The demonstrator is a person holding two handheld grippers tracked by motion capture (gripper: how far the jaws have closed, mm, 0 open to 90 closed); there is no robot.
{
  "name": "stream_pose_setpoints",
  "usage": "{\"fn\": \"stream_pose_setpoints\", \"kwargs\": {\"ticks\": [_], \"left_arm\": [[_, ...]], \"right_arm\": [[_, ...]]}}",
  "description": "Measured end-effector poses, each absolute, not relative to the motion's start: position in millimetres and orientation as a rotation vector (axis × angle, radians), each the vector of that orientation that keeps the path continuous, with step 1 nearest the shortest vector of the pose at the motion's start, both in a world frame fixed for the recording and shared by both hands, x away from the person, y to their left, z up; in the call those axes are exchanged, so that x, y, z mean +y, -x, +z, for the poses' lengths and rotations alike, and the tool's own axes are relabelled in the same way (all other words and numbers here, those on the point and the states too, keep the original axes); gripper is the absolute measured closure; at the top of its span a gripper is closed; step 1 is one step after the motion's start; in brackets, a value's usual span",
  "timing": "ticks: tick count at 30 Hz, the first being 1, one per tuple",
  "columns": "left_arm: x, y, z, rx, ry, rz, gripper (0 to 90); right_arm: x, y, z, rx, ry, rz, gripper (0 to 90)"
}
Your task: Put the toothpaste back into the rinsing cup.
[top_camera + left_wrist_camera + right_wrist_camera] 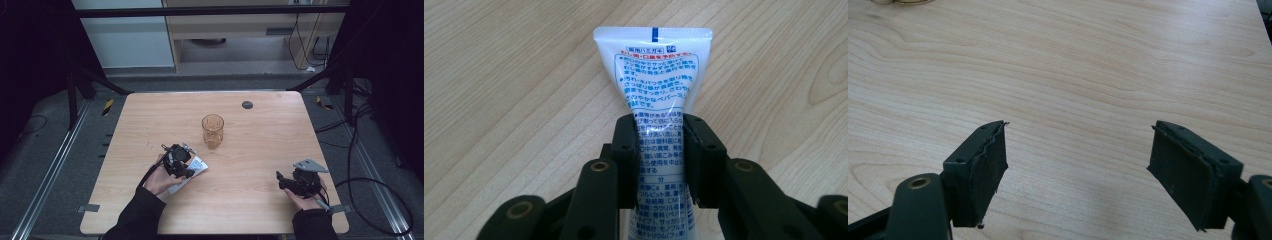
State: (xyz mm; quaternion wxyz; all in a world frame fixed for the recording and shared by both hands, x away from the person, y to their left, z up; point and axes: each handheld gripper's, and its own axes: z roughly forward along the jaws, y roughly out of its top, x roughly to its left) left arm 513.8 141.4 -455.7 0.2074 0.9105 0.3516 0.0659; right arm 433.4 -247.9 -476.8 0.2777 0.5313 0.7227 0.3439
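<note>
Left gripper (pixel 184 167), seen from the high view, sits low over a white tube (pixel 196 167) that lies flat on the wooden table (pixel 260 150), near the front left. An amber glass cup (pixel 213 131) stands upright a bit behind the tube, near but apart from it. If the hand swings the tube up fast, I think it could bump the cup and tip it over. The right gripper (pixel 281 181) rests near the front right edge, well apart from the tube and the cup.

From the left gripper view, the two black jaws pinch the tube (pixel 659 100) from both sides, around its middle. The flat sealed end sticks out far past the pads. A tube like this is soft and smooth, so a hard squeeze might push paste toward the cap, and a weak squeeze might let it slide out. The long free end may also droop or swing when it is lifted.

From the right gripper view, its jaws are spread wide with bare table (pixel 1088 75) between them and nothing held. It is too far off to catch a falling tube.
</note>
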Motion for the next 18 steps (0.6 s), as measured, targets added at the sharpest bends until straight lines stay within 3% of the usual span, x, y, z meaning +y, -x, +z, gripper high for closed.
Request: {"fn": "stream_pose_setpoints", "kwargs": {"ticks": [9, 18], "left_arm": [[145, -509, -451, 0.97, -2.519, 0.213, 73.3], [163, -498, -423, 0.966, -2.386, 0.267, 74.2]], "right_arm": [[-249, -433, -477, 1.939, -1.428, 0.923, 23.1], [-249, -432, -476, 1.94, -1.424, 0.928, 23.3]]}}
